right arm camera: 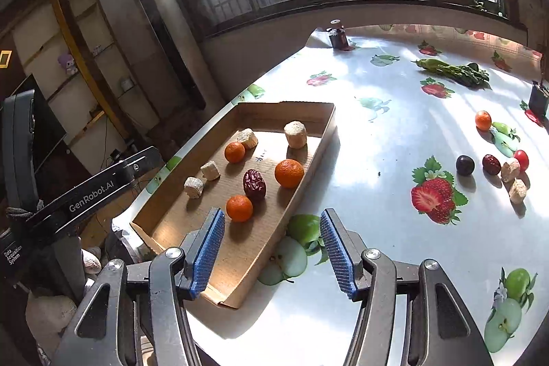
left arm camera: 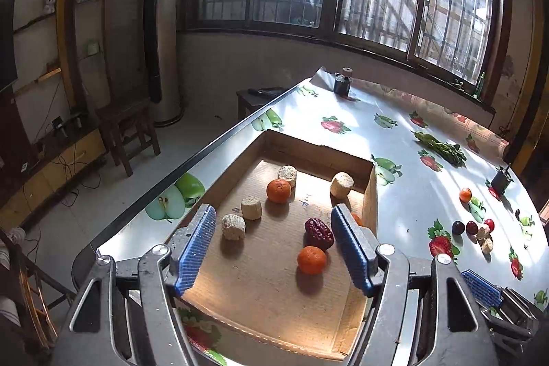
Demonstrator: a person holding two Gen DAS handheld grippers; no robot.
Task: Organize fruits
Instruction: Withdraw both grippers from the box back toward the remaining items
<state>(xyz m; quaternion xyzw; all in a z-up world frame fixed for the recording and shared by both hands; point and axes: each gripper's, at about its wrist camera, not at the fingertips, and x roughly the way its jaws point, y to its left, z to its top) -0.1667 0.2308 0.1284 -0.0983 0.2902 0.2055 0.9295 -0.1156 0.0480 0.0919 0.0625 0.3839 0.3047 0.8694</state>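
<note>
The left gripper (left arm camera: 274, 249) has its blue-padded fingers (left arm camera: 194, 249) spread apart and grasping nothing; they hang above the near part of a shallow cardboard tray (left arm camera: 370, 194). The right gripper (right arm camera: 272, 254) is likewise released, its fingers (right arm camera: 207, 251) empty, poised over the tray's near corner and the bare counter (right arm camera: 360, 160) beside it.

Just beyond the left fingers, inside the tray, lie a mandarin (left arm camera: 311, 259) and, touching or nearly touching it, a wrinkled red date (left arm camera: 319, 233). Farther in sits a second mandarin (left arm camera: 278, 190), and a third mandarin (right arm camera: 289, 173) lies near the tray's right wall. Four pale cylindrical chunks (left arm camera: 233, 227) are scattered among them on the tray floor.

Well apart to the right, on the fruit-printed cloth of the counter, a loose cluster remains: a small mandarin (right arm camera: 483, 120), a dark plum (right arm camera: 465, 165), another red date (right arm camera: 491, 164), a cherry tomato (right arm camera: 521, 159) and two more pale chunks (right arm camera: 517, 191). A bundle of green vegetables (right arm camera: 453, 69) lies farther back, near the window side.
</note>
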